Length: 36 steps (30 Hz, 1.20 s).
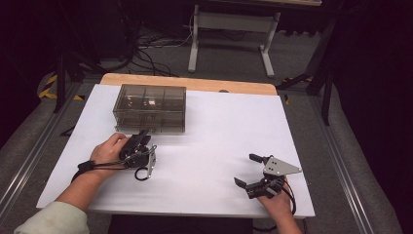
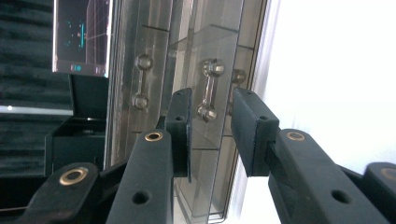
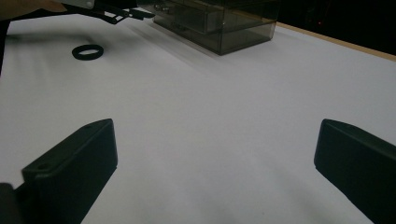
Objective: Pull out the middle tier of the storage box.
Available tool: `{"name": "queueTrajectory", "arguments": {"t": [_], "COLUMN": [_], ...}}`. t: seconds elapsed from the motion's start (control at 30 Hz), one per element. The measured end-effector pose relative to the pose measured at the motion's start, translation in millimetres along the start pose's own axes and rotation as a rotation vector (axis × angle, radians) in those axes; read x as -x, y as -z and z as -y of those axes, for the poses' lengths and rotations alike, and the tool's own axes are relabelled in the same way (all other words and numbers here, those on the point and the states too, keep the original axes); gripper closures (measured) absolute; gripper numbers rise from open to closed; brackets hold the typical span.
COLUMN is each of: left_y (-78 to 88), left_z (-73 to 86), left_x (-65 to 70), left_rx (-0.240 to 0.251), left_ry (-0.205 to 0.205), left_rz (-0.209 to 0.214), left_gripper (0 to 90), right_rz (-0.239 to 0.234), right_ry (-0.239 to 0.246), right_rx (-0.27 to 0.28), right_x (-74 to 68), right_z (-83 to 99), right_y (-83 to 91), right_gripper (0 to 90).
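Currently, a smoky clear drawer box (image 1: 150,108) is seen standing on the white table (image 1: 209,141), toward its far left part, with its drawer fronts facing the person. Just in front of it, the left gripper (image 1: 142,136) is held by the left hand (image 1: 108,150), its tips pointed at the lower front of the box. In the left gripper view, a small clear dumbbell-shaped drawer handle (image 2: 208,90) is seen between the two black jaws; the left gripper (image 2: 211,133) is turned on its side, so the box appears upended. The jaws are parted on either side of the handle, and a gap is seen between each pad and the handle, so nothing is clamped. A second handle (image 2: 141,80) is seen on the neighbouring drawer. A black ring (image 1: 142,173) lies on the table just by the left gripper, on the near side; it is also seen in the right gripper view (image 3: 88,51). The right gripper (image 1: 251,170) is held by the right hand (image 1: 276,202) near the front right of the table, well apart from the box. Its jaws are spread wide above bare table, and nothing is held between them.
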<state>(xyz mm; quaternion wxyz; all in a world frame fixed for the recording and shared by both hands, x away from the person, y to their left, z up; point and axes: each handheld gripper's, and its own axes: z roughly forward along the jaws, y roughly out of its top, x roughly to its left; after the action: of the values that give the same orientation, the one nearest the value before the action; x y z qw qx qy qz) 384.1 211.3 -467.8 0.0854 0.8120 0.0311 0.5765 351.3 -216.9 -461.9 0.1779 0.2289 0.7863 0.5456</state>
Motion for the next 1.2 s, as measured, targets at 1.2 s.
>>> {"name": "queueTrajectory", "arguments": {"t": [1.2], "left_y": [26.9], "left_z": [4.0], "left_x": [-30.7], "left_rx": [0.174], "left_ry": [0.249], "left_rz": [0.193], "left_gripper": [55.5], "right_rz": [0.001], "right_ry": [0.000], "right_rx": [-0.002], "right_x": [0.0], "right_z": [0.1], "right_y": [-0.1], "right_gripper": [0.0]}}
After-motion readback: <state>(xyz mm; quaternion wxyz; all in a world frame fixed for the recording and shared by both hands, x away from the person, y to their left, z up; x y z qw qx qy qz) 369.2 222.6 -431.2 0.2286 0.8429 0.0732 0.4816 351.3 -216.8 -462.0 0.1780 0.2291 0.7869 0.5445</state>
